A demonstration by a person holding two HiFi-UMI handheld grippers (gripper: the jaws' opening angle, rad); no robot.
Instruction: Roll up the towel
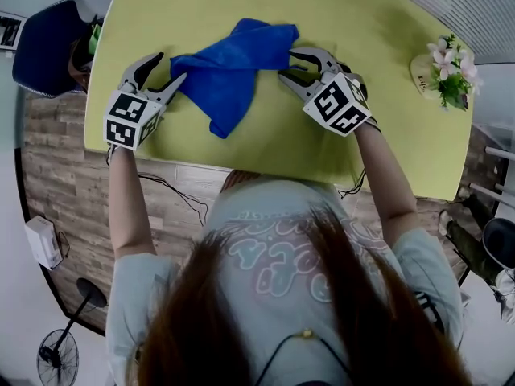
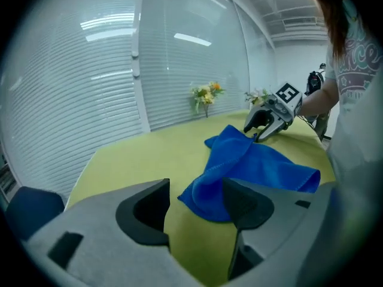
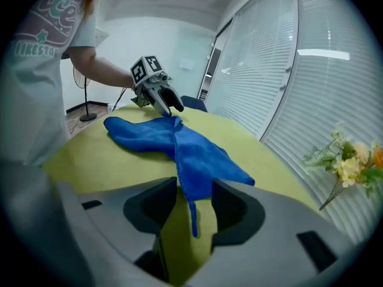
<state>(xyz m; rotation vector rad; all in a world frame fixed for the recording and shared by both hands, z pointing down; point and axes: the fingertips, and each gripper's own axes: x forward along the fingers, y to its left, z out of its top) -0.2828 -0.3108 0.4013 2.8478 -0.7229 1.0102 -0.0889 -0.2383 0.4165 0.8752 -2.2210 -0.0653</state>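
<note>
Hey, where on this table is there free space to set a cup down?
Bare table: the wide far strip beyond the towel, and the stretch between the right gripper and the flowers. Crowded: the near middle, where the left gripper and right gripper flank the towel.

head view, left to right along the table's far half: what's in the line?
blue chair → left claw → blue towel → right claw → flowers
</note>
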